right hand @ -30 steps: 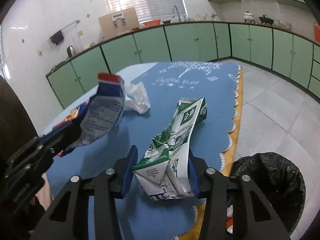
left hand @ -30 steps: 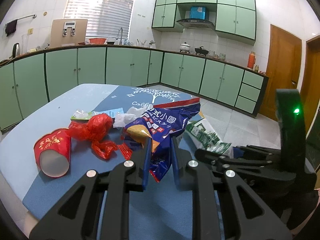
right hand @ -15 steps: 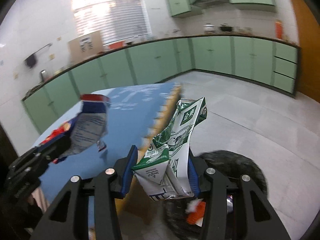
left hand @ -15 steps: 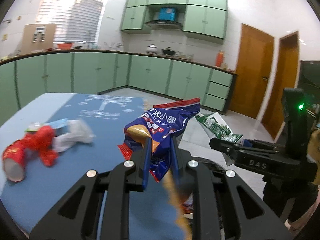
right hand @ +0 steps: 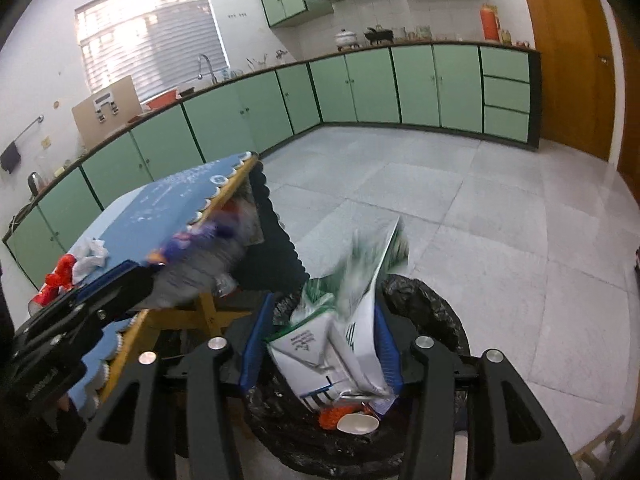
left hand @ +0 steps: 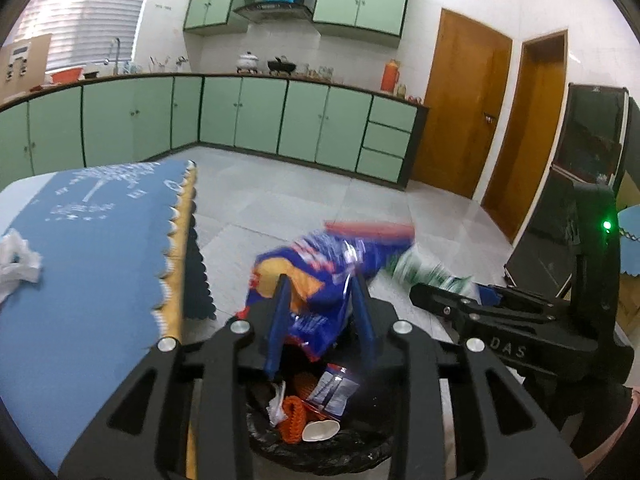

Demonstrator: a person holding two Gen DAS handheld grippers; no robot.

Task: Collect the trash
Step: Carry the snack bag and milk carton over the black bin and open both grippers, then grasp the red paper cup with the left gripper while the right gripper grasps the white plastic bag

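left gripper (left hand: 322, 300): tilted down over bin (left hand: 320, 452), jaws just widening, snack bag (left hand: 320, 276) loose between | right gripper (right hand: 320, 344): likewise, jaws widening around milk carton (right hand: 344, 332) | table (left hand: 80, 264) beside bin

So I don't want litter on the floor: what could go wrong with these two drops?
The blue snack bag sits loose between the left gripper pads, whose jaws have just been opening; its top leans past the bin rim, so it might tip onto the tiles. The green carton in the right gripper is long and could catch the rim.
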